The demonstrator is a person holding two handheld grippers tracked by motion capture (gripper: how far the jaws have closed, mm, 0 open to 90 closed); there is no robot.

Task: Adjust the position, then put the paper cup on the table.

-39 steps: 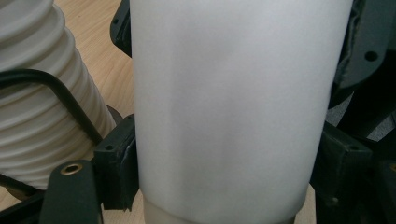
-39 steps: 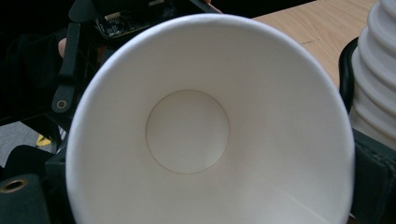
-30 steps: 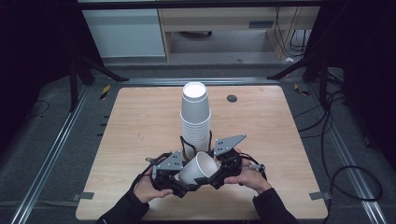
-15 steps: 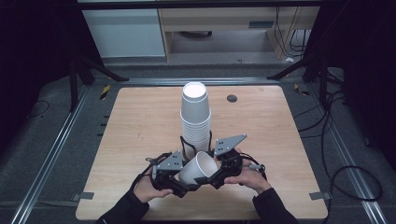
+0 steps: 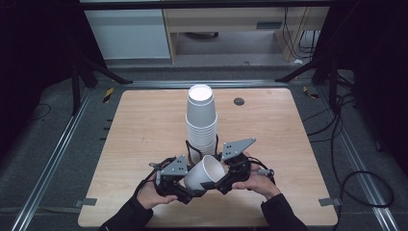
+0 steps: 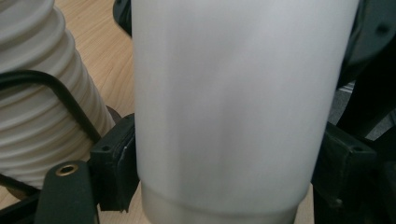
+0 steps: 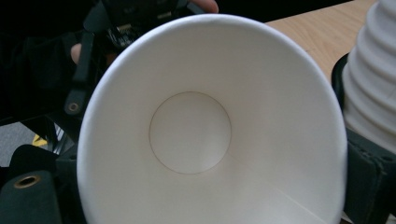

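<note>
1. Wooden table [image 5: 144, 125], pale grain, rounded corners, on a dark floor with metal rails along both sides; small dark round disc [image 5: 239, 101] near the far edge, well apart from everything else.
2. Tall stack of white paper cups [image 5: 202, 120], upright near the table's middle, mouth up, ribbed with nested rims down its lower part; black wire holder [image 5: 188, 147] looped round its base. Seen at the left edge in the left gripper view [image 6: 32, 93] and at the right edge in the right gripper view [image 7: 373, 84].
3. Single white paper cup [image 5: 204, 173], tilted on its side in the air just in front of the stack, mouth turned toward the right and far side, lifted clear of the table between the two grippers.
4. Left gripper [image 5: 185, 185], held in the left hand [image 5: 149, 195]: jaws pressed against both sides of the single cup's wall [image 6: 233, 107], holding it near its base.
5. Right gripper [image 5: 219, 180], held in the right hand [image 5: 257, 183]: camera looking straight into the cup's open mouth [image 7: 191, 133], jaws at either side of the rim; cannot tell whether clamped or merely alongside.
</note>
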